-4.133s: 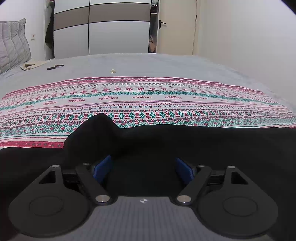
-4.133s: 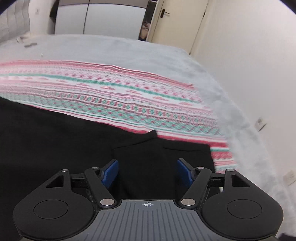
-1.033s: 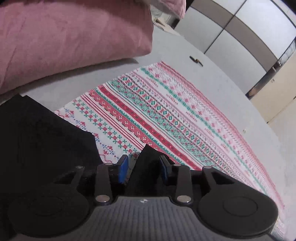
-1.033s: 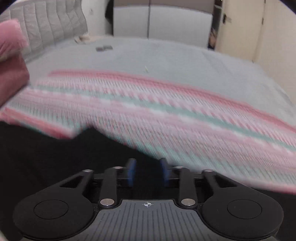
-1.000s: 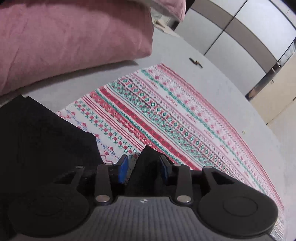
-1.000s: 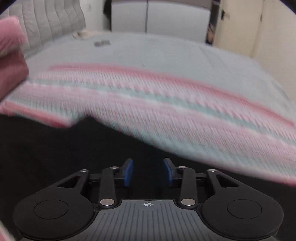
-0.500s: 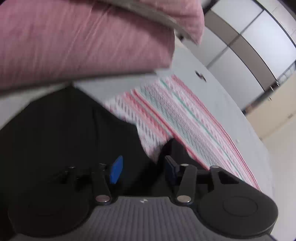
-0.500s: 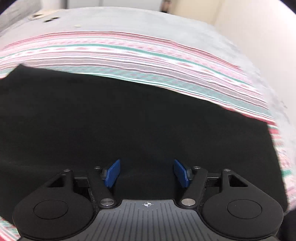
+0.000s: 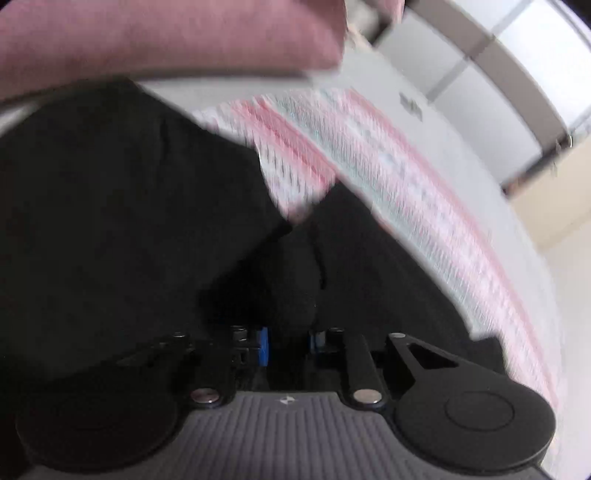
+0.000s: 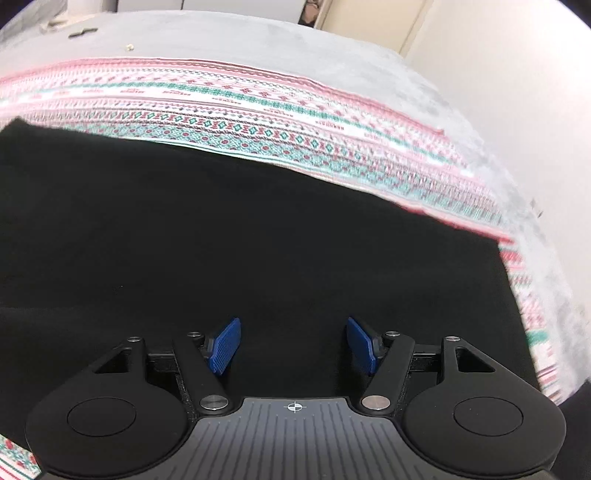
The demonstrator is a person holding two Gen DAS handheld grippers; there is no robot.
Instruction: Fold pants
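The black pants (image 10: 258,236) lie spread flat on a patterned red, green and white cloth (image 10: 258,110) on the bed. My right gripper (image 10: 293,345) is open and empty, just above the flat black fabric. In the blurred left wrist view the pants (image 9: 110,221) fill the lower left. My left gripper (image 9: 288,341) is closed to a narrow gap with a bunched fold of the black pants between its blue pads (image 9: 263,345).
A pink pillow (image 9: 166,33) lies close above the pants on the left. Grey bedspread (image 10: 258,40) stretches beyond the patterned cloth, with a small dark object (image 10: 83,32) on it. A wardrobe (image 9: 480,74) and a cream wall (image 10: 517,74) stand behind.
My left gripper had opened half a second ago and has closed again on a fold of the pants. My right gripper let go, opened wide and pulled back over the flat fabric.
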